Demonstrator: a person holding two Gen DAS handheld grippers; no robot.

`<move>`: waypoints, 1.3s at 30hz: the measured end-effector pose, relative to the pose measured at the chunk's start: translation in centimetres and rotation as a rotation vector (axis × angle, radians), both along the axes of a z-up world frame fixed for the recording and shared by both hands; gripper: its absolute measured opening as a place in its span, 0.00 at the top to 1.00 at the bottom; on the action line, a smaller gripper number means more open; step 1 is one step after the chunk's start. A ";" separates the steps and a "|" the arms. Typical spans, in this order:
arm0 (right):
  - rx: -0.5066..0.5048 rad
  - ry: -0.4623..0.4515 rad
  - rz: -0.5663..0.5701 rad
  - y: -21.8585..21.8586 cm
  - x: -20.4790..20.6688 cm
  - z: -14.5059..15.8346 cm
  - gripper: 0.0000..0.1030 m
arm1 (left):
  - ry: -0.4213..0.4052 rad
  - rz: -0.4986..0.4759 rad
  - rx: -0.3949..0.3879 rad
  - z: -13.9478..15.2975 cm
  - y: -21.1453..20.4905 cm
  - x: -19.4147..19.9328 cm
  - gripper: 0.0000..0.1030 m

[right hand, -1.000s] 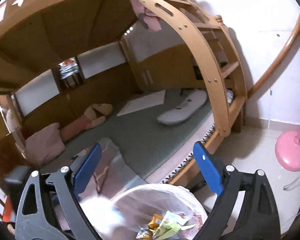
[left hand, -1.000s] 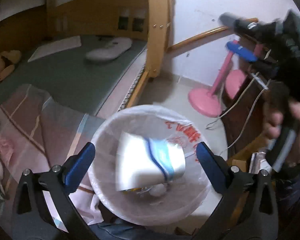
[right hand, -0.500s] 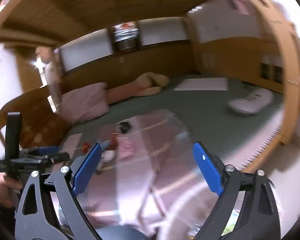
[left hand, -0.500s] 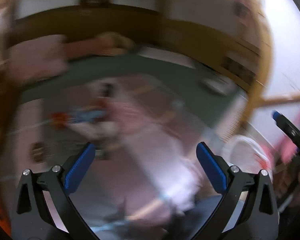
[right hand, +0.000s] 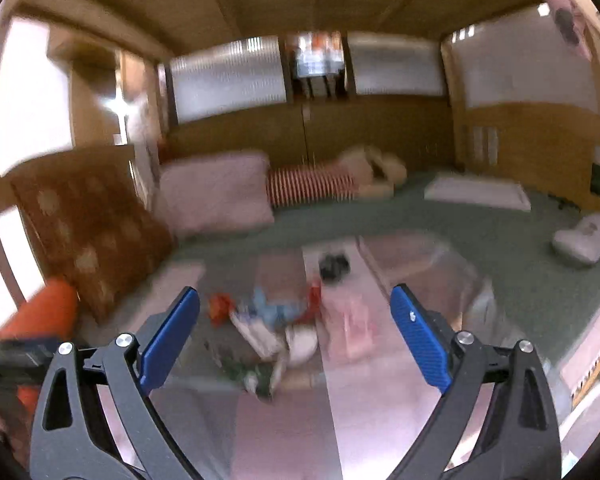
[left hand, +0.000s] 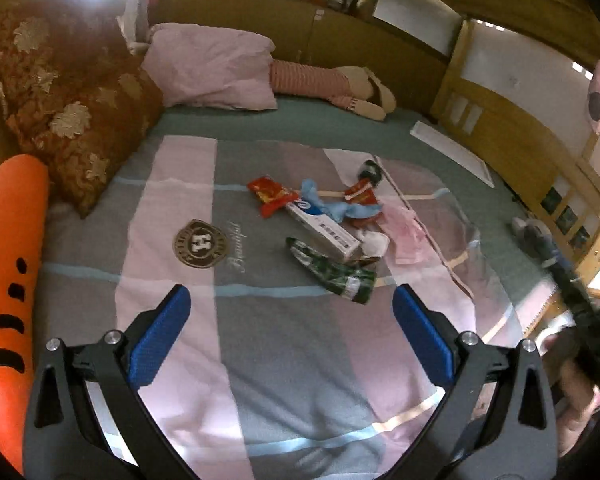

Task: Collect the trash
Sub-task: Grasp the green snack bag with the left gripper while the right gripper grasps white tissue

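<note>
Change: a second ago the left gripper (left hand: 288, 332) hung over a lined bin with a white-and-blue packet between its jaws; now both cameras face the bed, so that piece looks delivered and a new pick is beginning.
Left jaws: spread wide, nothing between them, hovering over the quilt (left hand: 204, 208) short of the litter.
Red wrapper (left hand: 270, 194): ahead of the jaws, towards the left pad's side.
White box (left hand: 324, 232): straight ahead, lying flat, touching the blue scrap (left hand: 332, 206) across it.
Green wrapper (left hand: 332, 274): nearest piece, just beyond the jaws, towards the right pad.
Pink scrap (left hand: 406, 232): further right.
Right gripper (right hand: 294, 336): jaws spread and empty; view blurred, the same heap lying between and beyond the pads.
Judgement: several pieces remain; the green wrapper seems the easiest next.
</note>
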State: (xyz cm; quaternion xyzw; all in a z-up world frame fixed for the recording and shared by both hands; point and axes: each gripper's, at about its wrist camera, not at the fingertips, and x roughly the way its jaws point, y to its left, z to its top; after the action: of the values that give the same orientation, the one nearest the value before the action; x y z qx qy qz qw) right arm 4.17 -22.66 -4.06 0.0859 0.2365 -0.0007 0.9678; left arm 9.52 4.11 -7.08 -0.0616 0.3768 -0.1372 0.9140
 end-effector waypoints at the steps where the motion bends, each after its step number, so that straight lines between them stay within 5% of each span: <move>1: 0.037 -0.013 0.002 -0.4 0.0 0.1 0.09 | -0.002 -0.012 -0.001 0.1 -0.2 -0.4 0.02; 22: 0.082 0.007 -0.002 -1.1 0.4 -0.3 0.08 | 0.050 -0.122 0.057 -3.0 -5.6 1.0 0.02; 27: 0.093 0.027 -0.002 -1.5 0.7 -0.6 0.08 | 0.033 -0.240 0.107 -4.9 -8.3 4.5 0.02; 29: 0.090 0.036 -0.003 -1.6 0.9 -0.8 0.09 | 0.063 -0.224 0.155 -6.3 -9.0 6.1 0.02; 34: 0.077 0.078 -0.019 -1.6 2.0 -1.7 0.09 | 0.184 -0.172 0.080 -10.0 -10.2 9.8 0.02; 39: 0.090 0.148 -0.028 -1.7 4.8 -2.9 0.09 | 0.205 -0.150 0.139 -12.8 -12.2 13.3 0.02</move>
State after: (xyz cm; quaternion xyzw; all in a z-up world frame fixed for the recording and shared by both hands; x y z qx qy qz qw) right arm 8.99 -24.34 -7.00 0.1322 0.3058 -0.0098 0.9428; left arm 22.83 -8.06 -19.84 0.0163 0.4804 -0.1717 0.8599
